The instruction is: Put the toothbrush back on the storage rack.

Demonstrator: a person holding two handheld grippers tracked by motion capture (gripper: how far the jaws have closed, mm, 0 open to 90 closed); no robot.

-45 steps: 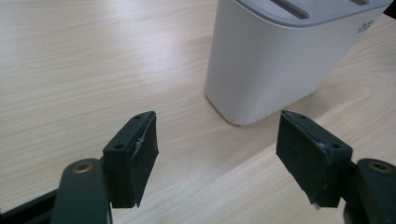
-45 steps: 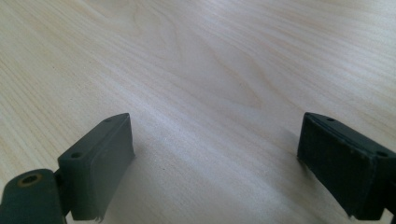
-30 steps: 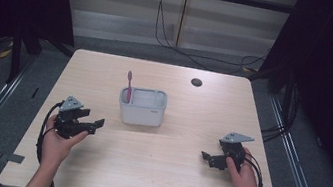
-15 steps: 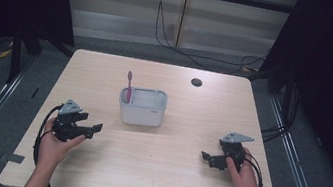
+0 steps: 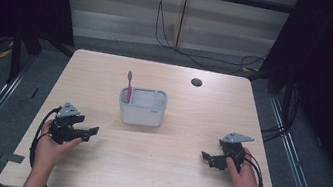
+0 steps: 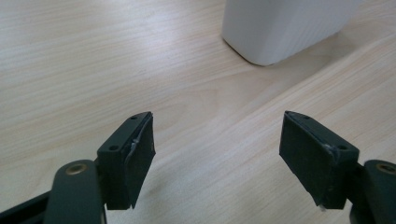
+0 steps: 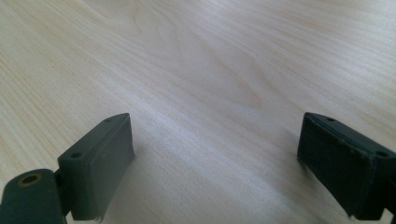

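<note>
White holder (image 5: pixel 142 106) with pink toothbrush (image 5: pixel 128 85) standing inside, ahead and rightward of left gripper (image 5: pixel 90 132), well apart. Left gripper wide open, nothing between jaws. Right gripper (image 5: pixel 206 157) likewise spread, holding nothing, low over table (image 5: pixel 167 174).

You have a light wood-grain table (image 5: pixel 152 172) with rounded corners in front of you. A white ribbed container (image 5: pixel 142 106) stands on it a little left of the middle. Beyond the container and off to its right, near the far edge, sits a small dark round spot (image 5: pixel 196 82); you cannot tell what it is.
</note>
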